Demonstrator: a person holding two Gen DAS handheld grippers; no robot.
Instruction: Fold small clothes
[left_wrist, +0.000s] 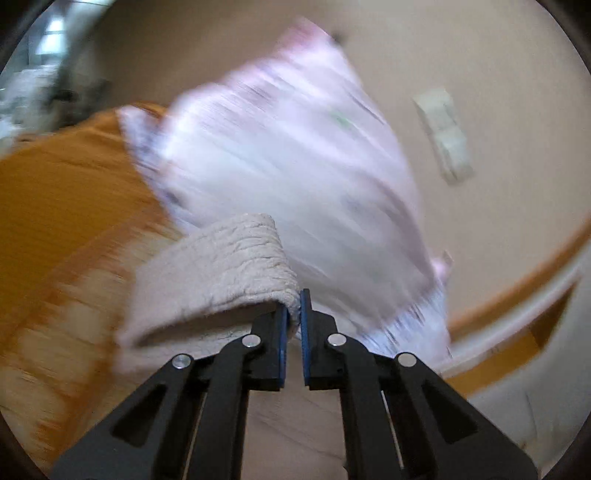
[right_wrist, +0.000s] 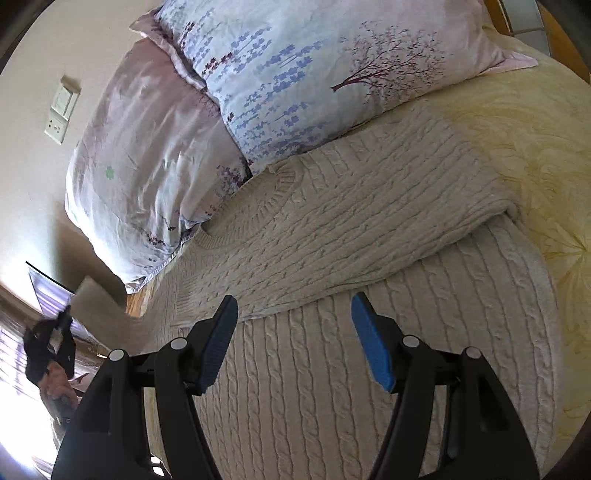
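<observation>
A cream cable-knit sweater lies flat on the bed, with one sleeve folded across its body. My right gripper hovers open just above the sweater's lower part, nothing between its blue pads. My left gripper is shut on the cuff of the other sleeve, which hangs lifted off the bed. In the right wrist view that left gripper shows at the far left edge, holding the raised sleeve up and away from the sweater. The left wrist view is motion-blurred.
Two floral pillows lie against the sweater's collar end. A pale yellow bedspread covers the bed to the right. A wall switch plate sits on the beige wall, and an orange wooden bed frame is at left.
</observation>
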